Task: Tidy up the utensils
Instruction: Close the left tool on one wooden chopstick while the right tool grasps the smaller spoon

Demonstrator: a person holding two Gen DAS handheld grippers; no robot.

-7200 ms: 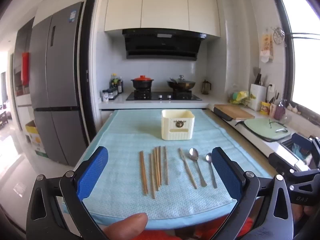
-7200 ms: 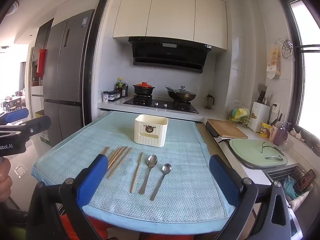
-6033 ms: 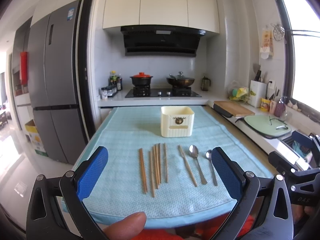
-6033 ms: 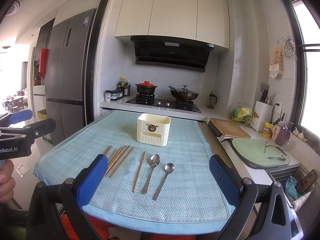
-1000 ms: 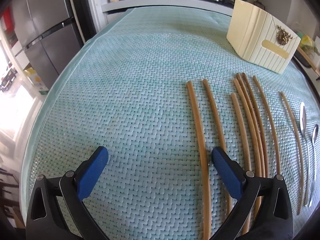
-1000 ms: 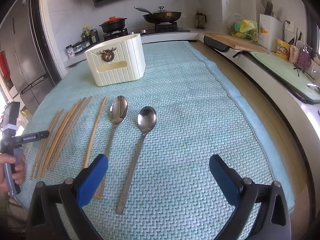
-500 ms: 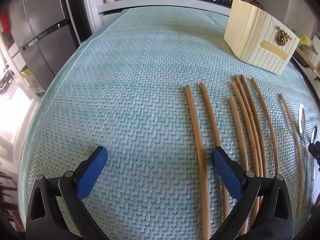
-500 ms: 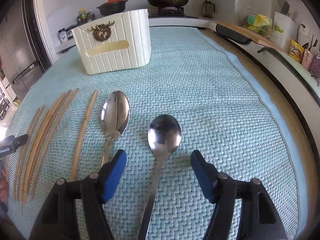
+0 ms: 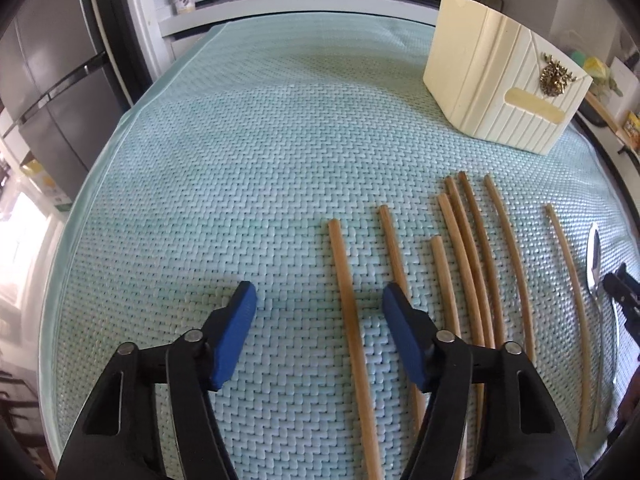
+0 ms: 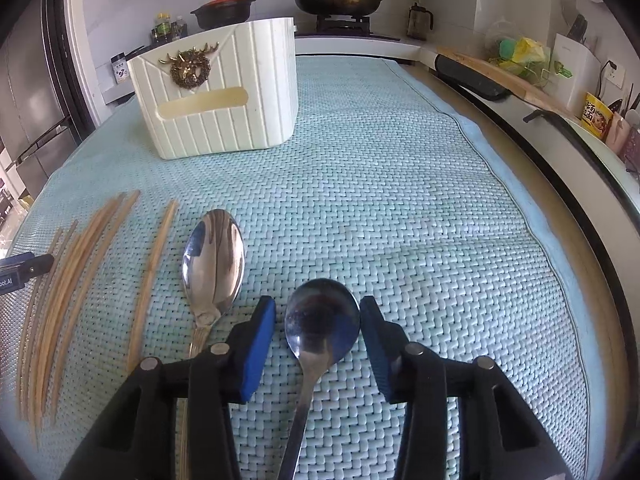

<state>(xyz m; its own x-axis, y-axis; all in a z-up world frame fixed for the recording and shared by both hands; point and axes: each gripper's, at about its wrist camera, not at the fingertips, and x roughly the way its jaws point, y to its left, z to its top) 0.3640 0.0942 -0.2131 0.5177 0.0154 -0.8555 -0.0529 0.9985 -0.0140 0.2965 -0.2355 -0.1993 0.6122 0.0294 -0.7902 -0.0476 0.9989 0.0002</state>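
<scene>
Several wooden chopsticks [image 9: 464, 256] lie in a row on the light blue mat [image 9: 240, 160]. My left gripper [image 9: 320, 304] is low over the mat, partly closed, its blue pads straddling the leftmost chopstick [image 9: 348, 304] without touching it. My right gripper [image 10: 318, 316] is partly closed around the bowl of the smaller metal spoon [image 10: 322, 320], pads just off its sides. A larger spoon [image 10: 214, 260] lies to its left. The cream utensil holder [image 10: 216, 88] stands at the back; it also shows in the left wrist view [image 9: 500, 80].
The chopsticks [image 10: 72, 272] lie left of the spoons in the right wrist view. The mat's right edge [image 10: 520, 200] runs beside a counter with a cutting board [image 10: 500, 72]. A stove with pots [image 10: 336, 0] is behind. A fridge [image 9: 48, 80] stands off the left edge.
Both grippers have narrowed from wide open. The left closed in around the leftmost chopstick; the right moved lower and forward and closed in around the smaller spoon's bowl.
</scene>
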